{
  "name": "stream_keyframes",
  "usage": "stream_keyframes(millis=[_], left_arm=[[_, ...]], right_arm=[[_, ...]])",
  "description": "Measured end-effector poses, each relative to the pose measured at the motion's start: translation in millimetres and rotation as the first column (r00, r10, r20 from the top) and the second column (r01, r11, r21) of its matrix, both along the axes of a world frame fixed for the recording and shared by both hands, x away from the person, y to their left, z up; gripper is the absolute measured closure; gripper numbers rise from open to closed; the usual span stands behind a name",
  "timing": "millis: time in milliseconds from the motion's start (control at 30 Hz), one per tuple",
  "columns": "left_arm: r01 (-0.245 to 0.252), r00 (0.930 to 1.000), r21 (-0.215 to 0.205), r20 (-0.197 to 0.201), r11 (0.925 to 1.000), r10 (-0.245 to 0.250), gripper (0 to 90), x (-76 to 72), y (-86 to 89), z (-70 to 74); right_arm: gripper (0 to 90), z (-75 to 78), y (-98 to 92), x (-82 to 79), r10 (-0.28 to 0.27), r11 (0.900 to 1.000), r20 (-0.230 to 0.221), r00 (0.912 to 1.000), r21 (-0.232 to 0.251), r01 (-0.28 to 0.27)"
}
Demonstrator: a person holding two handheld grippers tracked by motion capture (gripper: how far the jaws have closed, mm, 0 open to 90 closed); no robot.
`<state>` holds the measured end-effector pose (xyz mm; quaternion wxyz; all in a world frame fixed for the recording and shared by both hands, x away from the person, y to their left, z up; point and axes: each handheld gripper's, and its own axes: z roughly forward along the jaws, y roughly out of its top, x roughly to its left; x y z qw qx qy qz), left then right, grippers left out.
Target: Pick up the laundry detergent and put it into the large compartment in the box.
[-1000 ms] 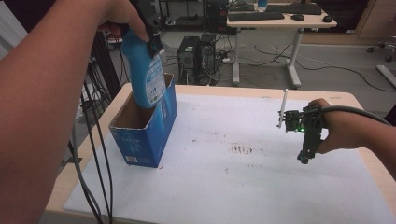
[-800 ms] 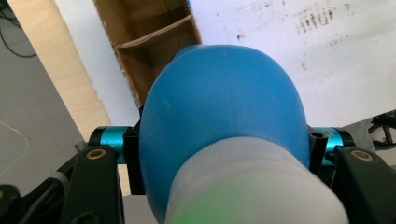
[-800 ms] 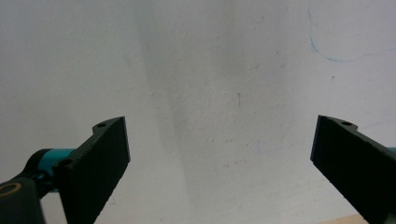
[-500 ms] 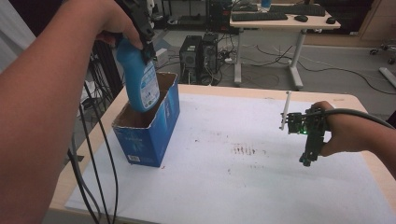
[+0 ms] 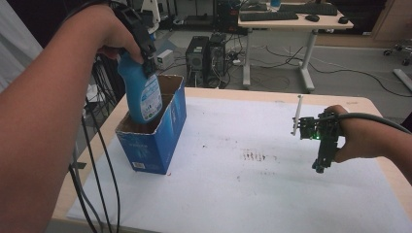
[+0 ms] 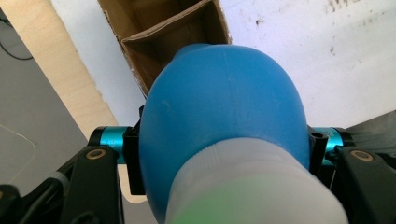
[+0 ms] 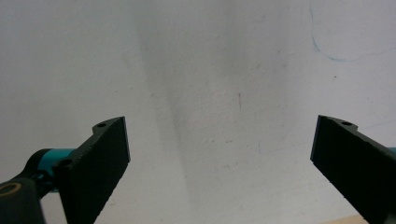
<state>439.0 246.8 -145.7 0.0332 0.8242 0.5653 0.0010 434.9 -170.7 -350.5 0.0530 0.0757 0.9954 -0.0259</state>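
Note:
A blue bottle [image 5: 142, 94] with a printed label stands upright with its lower part inside an open blue cardboard box [image 5: 154, 138] at the table's left. My left gripper [image 5: 141, 39] is shut on the bottle's upper body from above. In the left gripper view the blue bottle [image 6: 224, 107] bulges between the jaws, with the box's brown inside [image 6: 163, 28] beyond it. My right gripper [image 5: 322, 162] hangs open over the white sheet at the right, pointing down. The right gripper view has its jaws wide apart over bare white sheet [image 7: 210, 93].
A white sheet [image 5: 252, 179] covers most of the wooden table [image 5: 374, 104]. Black cables [image 5: 97, 160] hang off the table's left edge. Behind the table are computer towers [image 5: 197, 60] on the floor and a desk [image 5: 296, 22] with a keyboard.
The left gripper has lowered the bottle and shifted it toward the box's near end, so it sits deeper in the box. The right gripper has barely moved.

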Motion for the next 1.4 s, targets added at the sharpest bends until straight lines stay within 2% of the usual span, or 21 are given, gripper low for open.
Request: stream_keyframes(millis=[33, 167, 267, 500, 667, 833, 967, 1000, 1033, 1067, 1100, 1133, 1200, 1233, 1267, 1300, 1367, 1400], left_arm=[[0.005, 1.0, 0.0, -0.004, 1.0, -0.005, 38.5, 0.3, 0.4, -2.4], [0.075, 0.9972, 0.015, -0.002, 0.9971, -0.075, 38.5, 0.2, 1.3, -12.0], [0.142, 0.9899, 0.025, -0.001, 0.9896, -0.142, 38.6, -0.3, 0.7, -19.9], [0.179, 0.9838, 0.014, -0.015, 0.9838, -0.179, 38.6, 1.3, 2.8, -38.5], [0.232, 0.9726, 0.029, -0.026, 0.9723, -0.231, 38.6, 2.4, 4.0, -53.2], [0.271, 0.9623, 0.024, -0.029, 0.9622, -0.271, 38.5, 4.6, 3.5, -66.8], [0.314, 0.9493, 0.036, -0.036, 0.9489, -0.312, 38.5, 6.8, 2.6, -75.8], [0.314, 0.9493, 0.036, -0.036, 0.9489, -0.312, 38.5, 6.8, 2.6, -75.8], [0.353, 0.9353, 0.039, -0.036, 0.9347, -0.352, 38.5, 6.7, 1.5, -80.3], [0.38, 0.9247, 0.043, -0.042, 0.924, -0.378, 38.5, 6.8, 1.3, -81.7], [0.385, 0.9227, 0.042, -0.041, 0.922, -0.383, 38.5, 6.1, 0.9, -83.5], [0.379, 0.9252, 0.04, -0.042, 0.9246, -0.377, 38.5, 6.4, 1.3, -85.0], [0.387, 0.9214, 0.036, -0.046, 0.9212, -0.386, 38.5, 7.4, 1.9, -88.1], [0.401, 0.9155, 0.035, -0.049, 0.9153, -0.399, 38.5, 7.6, 1.6, -90.1], [0.426, 0.9045, 0.041, -0.049, 0.904, -0.424, 38.5, 7.5, 0.8, -92.5], [0.426, 0.9045, 0.041, -0.049, 0.904, -0.424, 38.5, 7.5, 0.8, -92.5], [0.451, 0.8914, 0.048, -0.072, 0.8911, -0.447, 38.5, 8.0, -0.2, -98.5], [0.454, 0.8902, 0.044, -0.071, 0.8901, -0.45, 38.5, 7.9, -0.8, -101.3]], right_arm=[[3.6, 0.0, 0.0, 0.0, 0.0, 1.0, 0.0, 1.0, -0.001, 0.0], [3.6, -0.4, 0.5, -0.4, -0.002, 1.0, 0.003, 1.0, -0.006, 0.002], [3.6, -0.8, 1.2, -0.1, 0.0, 1.0, 0.001, 1.0, -0.006, 0.0], [3.6, -2.3, 4.5, -0.1, 0.006, 1.0, 0.005, 1.0, -0.001, -0.006], [3.6, -2.1, 5.2, -1.6, 0.012, 1.0, -0.002, 0.9999, -0.009, -0.012], [3.6, -0.3, 3.2, -1.6, 0.01, 1.0, 0.002, 0.9999, -0.007, -0.01], [3.6, 0.7, 1.8, -2.5, 0.001, 1.0, 0.003, 1.0, 0.001, -0.001], [3.6, 0.7, 1.8, -2.5, 0.001, 1.0, 0.003, 1.0, 0.001, -0.001], [3.6, 1.1, 1.5, -2.7, 0.001, 1.0, 0.002, 1.0, -0.002, -0.001], [3.6, 2.4, 1.0, -3.3, -0.002, 1.0, -0.004, 1.0, -0.003, 0.002], [3.6, 3.5, 0.9, -3.0, 0.005, 1.0, -0.006, 1.0, -0.008, -0.005], [3.6, 3.8, 0.8, -2.8, 0.006, 1.0, -0.002, 1.0, 0.001, -0.006], [3.6, 4.9, 0.6, -3.1, 0.002, 1.0, -0.002, 1.0, 0.004, -0.002], [3.6, 5.3, 0.8, -3.0, 0.004, 1.0, -0.001, 1.0, 0.001, -0.004], [3.6, 5.5, 1.0, -3.3, 0.001, 1.0, -0.001, 1.0, 0.001, -0.001], [3.6, 5.5, 1.0, -3.3, 0.001, 1.0, -0.001, 1.0, 0.001, -0.001], [3.6, 5.5, 1.9, -4.4, -0.006, 1.0, 0.003, 1.0, 0.002, 0.006], [3.6, 5.3, 1.8, -3.9, 0.005, 1.0, 0.0, 1.0, 0.003, -0.005]])
